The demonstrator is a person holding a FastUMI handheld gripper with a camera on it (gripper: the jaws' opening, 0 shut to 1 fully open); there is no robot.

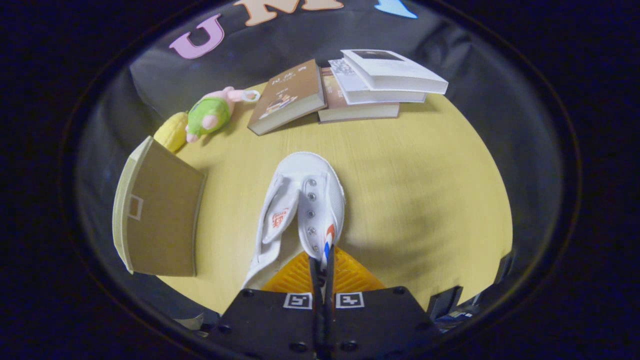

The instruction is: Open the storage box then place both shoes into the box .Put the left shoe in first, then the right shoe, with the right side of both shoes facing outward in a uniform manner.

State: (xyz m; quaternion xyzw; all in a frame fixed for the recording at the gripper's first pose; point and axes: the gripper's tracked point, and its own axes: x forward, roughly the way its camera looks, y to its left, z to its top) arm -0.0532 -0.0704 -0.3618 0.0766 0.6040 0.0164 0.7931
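My gripper [320,267] is shut on the right side wall of a white canvas shoe [300,200], pinching the upper near the eyelets and the red and blue stripe. The shoe hangs above the yellow wooden table [425,190] with its toe pointing away from me. Its tongue is folded out to the left, and its orange inner sole [300,277] shows just behind the fingers. To the left of the shoe stands a cardboard storage box [157,220], its brown flap facing me with a small cut-out on its side.
Beyond the shoe, at the far side of the table, lie a brown book [287,97] and a stack of books [375,85]. A green and pink plush toy [212,112] and a yellow corn toy [171,132] sit behind the box.
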